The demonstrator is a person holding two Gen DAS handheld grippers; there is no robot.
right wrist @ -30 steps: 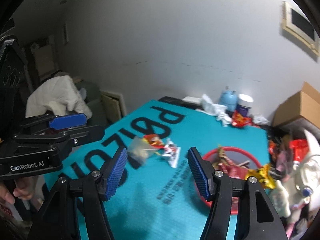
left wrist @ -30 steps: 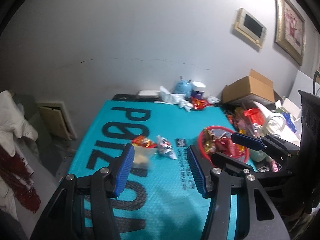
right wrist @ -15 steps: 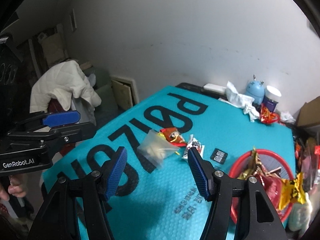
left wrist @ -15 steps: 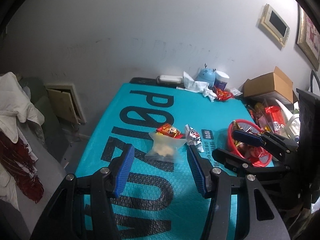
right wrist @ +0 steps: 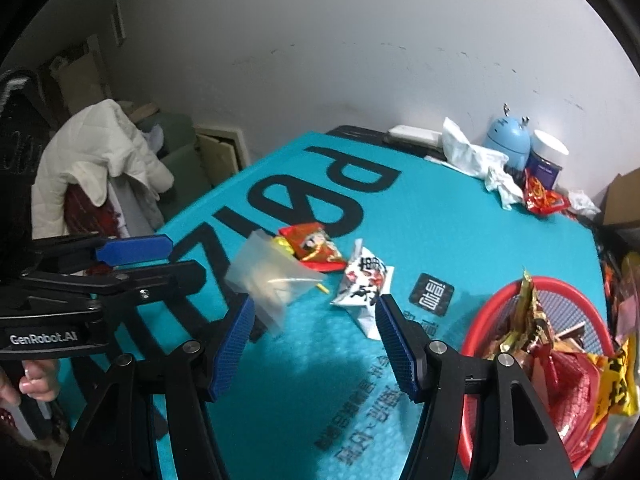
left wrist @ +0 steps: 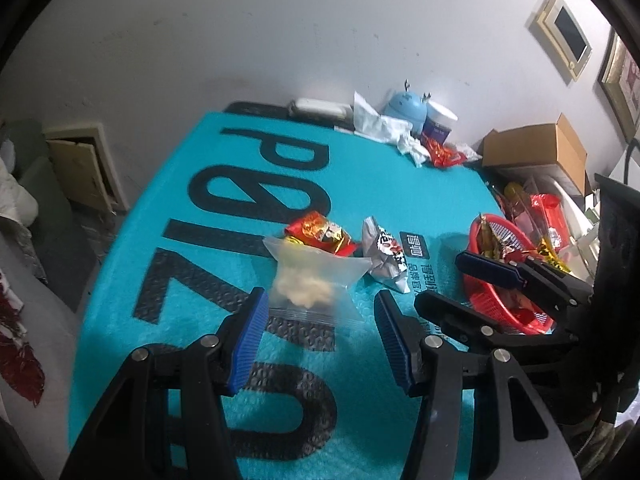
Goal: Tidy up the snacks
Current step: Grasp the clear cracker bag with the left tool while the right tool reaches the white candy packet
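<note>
Both grippers, left [left wrist: 318, 322] and right [right wrist: 314, 326], hang with fingers spread and empty over a clear bag [left wrist: 314, 280] mid-mat [left wrist: 240, 184]; the red basket [right wrist: 500, 300] sits at its right edge.

Right gripper [right wrist: 314, 334] in foreground, blue pads apart, nothing between them; clear zip bag [right wrist: 269, 276] lying on teal mat [right wrist: 460, 232] just beyond, touching red snack packet [right wrist: 314, 247]; white printed packet [right wrist: 365, 285] beside those; red basket [right wrist: 472, 342] at right, heaped with wrappers; left gripper [right wrist: 120, 258] at left edge, jaws parted; fingers [right wrist: 38, 380] wrapped on its handle; white jacket [right wrist: 96, 164] draped behind.
</note>
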